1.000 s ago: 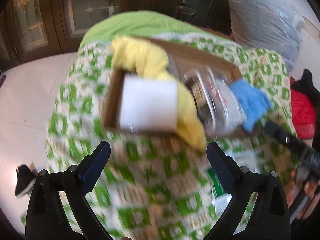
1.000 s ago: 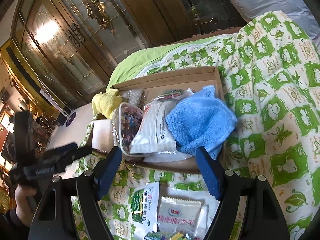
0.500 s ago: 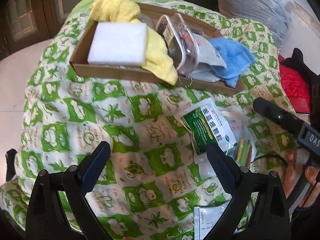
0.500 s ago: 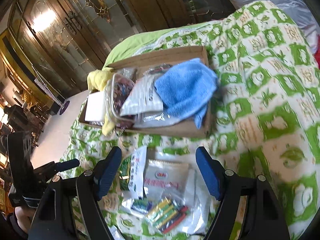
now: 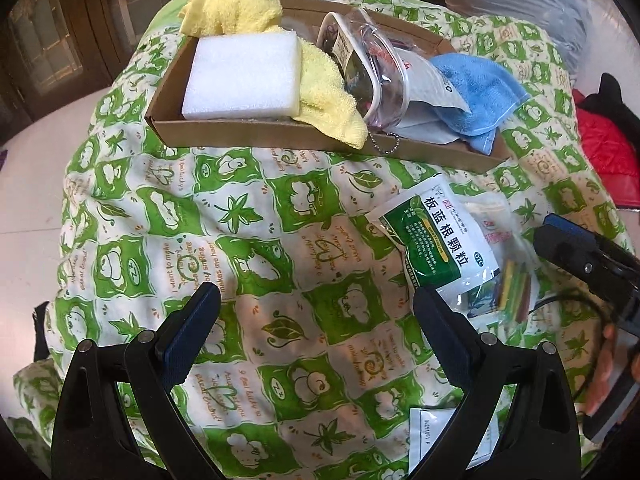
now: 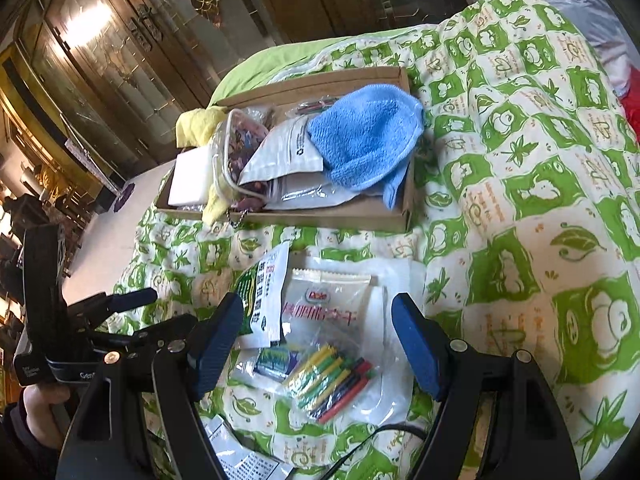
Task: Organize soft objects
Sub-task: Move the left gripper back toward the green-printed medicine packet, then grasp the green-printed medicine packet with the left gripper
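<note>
Pulling back from the cardboard tray (image 5: 280,136) since a second ago, both views now taking in the loose packets on the green-and-white quilt (image 5: 240,220) nearer than the tray. Hovering with the left gripper (image 5: 316,344) spread wide and gripping nothing, over bare quilt. Hanging likewise with the right gripper (image 6: 316,344) wide and empty, above the clear bag of coloured sticks (image 6: 332,376). Sitting in the tray already: white sponge (image 5: 244,76) at the left, yellow towel (image 5: 320,96) beside it, clear pouch (image 5: 372,80), white mailer bag (image 6: 280,152) and blue towel (image 5: 476,92) at the right. Judging the step as choosing the next loose packet, probably the sticks bag or the green medicine sachet (image 5: 440,240); calling for lowering the right claw and pinching a thin, slippery film edge without dragging its neighbours. Showing, in the right view only, the Dole packet (image 6: 328,300) lying between sachet and sticks; showing, in the left view only, the sponge's whole face.
</note>
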Tool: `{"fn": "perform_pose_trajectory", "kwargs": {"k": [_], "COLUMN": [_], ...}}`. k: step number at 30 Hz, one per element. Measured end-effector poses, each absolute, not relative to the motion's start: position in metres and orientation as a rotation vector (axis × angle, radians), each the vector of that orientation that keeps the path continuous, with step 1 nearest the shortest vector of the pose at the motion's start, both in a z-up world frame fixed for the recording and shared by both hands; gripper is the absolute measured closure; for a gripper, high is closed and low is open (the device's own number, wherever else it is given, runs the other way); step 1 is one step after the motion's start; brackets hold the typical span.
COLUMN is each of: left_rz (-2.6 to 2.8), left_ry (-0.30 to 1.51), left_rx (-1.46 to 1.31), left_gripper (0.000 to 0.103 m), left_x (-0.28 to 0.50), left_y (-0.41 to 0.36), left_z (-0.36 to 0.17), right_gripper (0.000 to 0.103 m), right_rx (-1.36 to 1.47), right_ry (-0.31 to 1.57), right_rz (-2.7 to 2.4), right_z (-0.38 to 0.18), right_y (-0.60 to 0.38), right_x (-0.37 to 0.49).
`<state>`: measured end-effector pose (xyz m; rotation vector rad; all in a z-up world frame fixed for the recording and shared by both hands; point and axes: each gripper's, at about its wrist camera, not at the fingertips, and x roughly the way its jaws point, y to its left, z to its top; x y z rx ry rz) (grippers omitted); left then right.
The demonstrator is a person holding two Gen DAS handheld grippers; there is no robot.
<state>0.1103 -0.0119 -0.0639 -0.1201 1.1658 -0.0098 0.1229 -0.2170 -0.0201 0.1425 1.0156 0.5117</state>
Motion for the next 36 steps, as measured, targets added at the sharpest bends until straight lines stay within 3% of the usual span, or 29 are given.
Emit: {"fn": "perform_pose_trajectory", "kwargs": {"k": [18,29,36], "left_rz": [-0.013,-0.001,-0.037], "left_ry": [1.215,1.225,1.276], "left_rx": [-0.022,-0.201,-0.207], "left_gripper": [0.006,0.006,0.006], "left_x": [0.105,0.137,0.167], "left_y": [-0.035,-0.023,-0.059], "left_z": [-0.075,-0.061,-0.071], "right_gripper": [0.026,0.026,0.026], "right_rx": [0.123,0.056,0.031], "right_ry": [1.051,1.095,1.112], "right_rz": [0.5,0.481,0.493], "right_z": [-0.026,-0.036,-0.04], "right_y": [-0.217,-0.213,-0.21], "right_x": [0.117,0.118,0.117]}}
